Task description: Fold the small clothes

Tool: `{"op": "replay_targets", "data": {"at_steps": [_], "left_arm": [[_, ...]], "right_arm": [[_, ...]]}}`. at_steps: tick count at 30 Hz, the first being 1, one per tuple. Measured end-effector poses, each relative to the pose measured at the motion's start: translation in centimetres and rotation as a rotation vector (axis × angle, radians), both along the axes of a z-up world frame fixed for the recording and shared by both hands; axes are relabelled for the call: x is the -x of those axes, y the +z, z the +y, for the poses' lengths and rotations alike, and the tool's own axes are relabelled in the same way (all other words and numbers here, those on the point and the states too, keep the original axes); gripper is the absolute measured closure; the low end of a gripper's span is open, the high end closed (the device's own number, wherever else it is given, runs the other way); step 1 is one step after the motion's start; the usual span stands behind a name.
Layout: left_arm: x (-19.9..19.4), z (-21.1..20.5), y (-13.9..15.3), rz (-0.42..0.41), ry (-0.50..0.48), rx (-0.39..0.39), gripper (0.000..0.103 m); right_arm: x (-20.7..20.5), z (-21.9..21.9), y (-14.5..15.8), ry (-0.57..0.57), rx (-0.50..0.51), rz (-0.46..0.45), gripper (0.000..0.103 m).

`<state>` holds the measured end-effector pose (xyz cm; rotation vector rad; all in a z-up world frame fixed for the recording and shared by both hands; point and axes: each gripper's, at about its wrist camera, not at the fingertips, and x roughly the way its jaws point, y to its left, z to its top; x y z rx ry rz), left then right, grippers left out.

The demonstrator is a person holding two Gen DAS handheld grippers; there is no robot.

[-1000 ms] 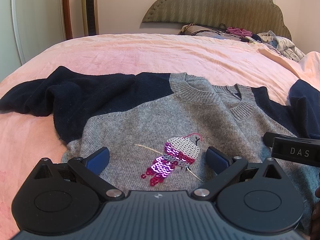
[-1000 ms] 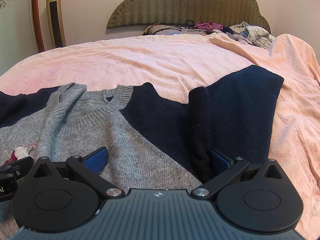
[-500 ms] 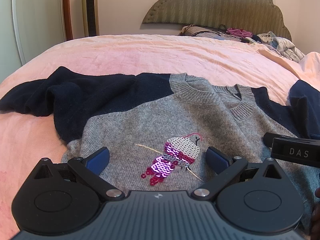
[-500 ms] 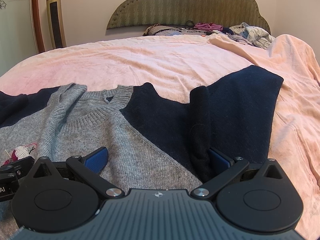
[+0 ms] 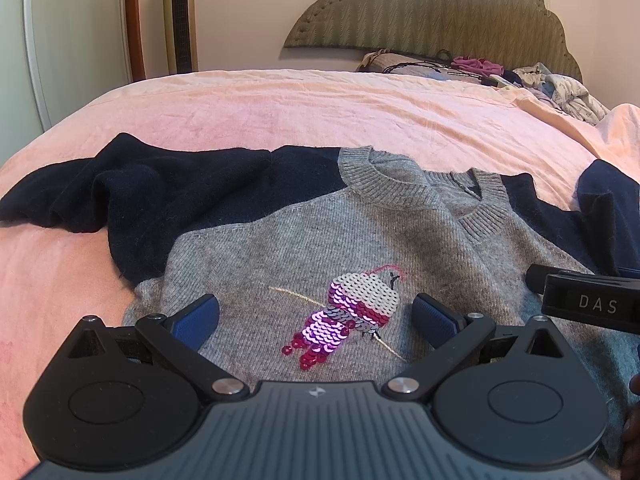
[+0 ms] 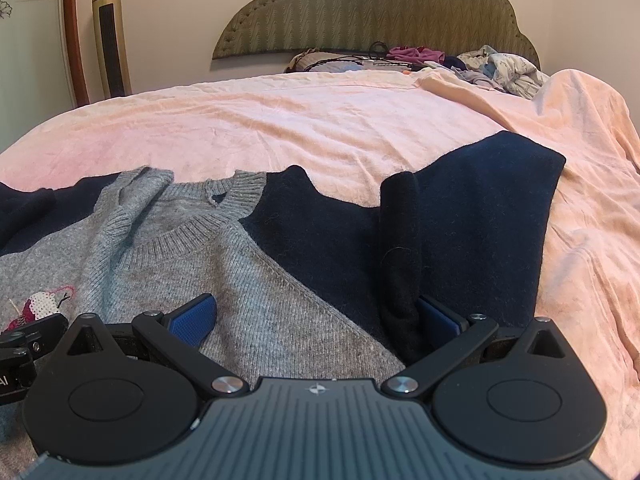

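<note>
A small grey sweater [image 5: 280,248] with navy sleeves and a pink and white sequin bird [image 5: 352,312] lies face up on the pink bedspread [image 5: 320,112]. My left gripper [image 5: 316,314] hovers open over its chest, fingers either side of the bird. The left navy sleeve [image 5: 120,196] lies bunched toward the left. In the right wrist view my right gripper [image 6: 314,318] is open above the grey sweater [image 6: 240,280] near its right shoulder. The right navy sleeve [image 6: 480,220] is folded over, and a dark fold of it stands beside my right finger [image 6: 436,316].
A padded headboard [image 5: 432,12] with a pile of loose clothes [image 5: 560,88] and cables is at the far end of the bed. A gold tower fan [image 5: 180,16] stands by the wall at the left. The other gripper's body [image 5: 588,300] shows at the right edge.
</note>
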<state>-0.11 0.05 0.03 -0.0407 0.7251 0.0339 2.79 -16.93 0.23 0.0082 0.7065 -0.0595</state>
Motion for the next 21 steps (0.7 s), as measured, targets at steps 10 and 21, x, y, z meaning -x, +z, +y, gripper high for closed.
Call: {"op": "replay_targets", "data": {"at_steps": [10,21], "left_arm": [[0.02,0.01,-0.01,-0.001,0.000,0.000,0.000],[0.02,-0.03,-0.03,-0.001,0.000,-0.001,0.000]], "right_arm": [[0.00,-0.03,-0.01,0.000,-0.002,-0.001,0.000],[-0.03,0.25,0.06,-0.004,0.011,0.000,0.000]]}}
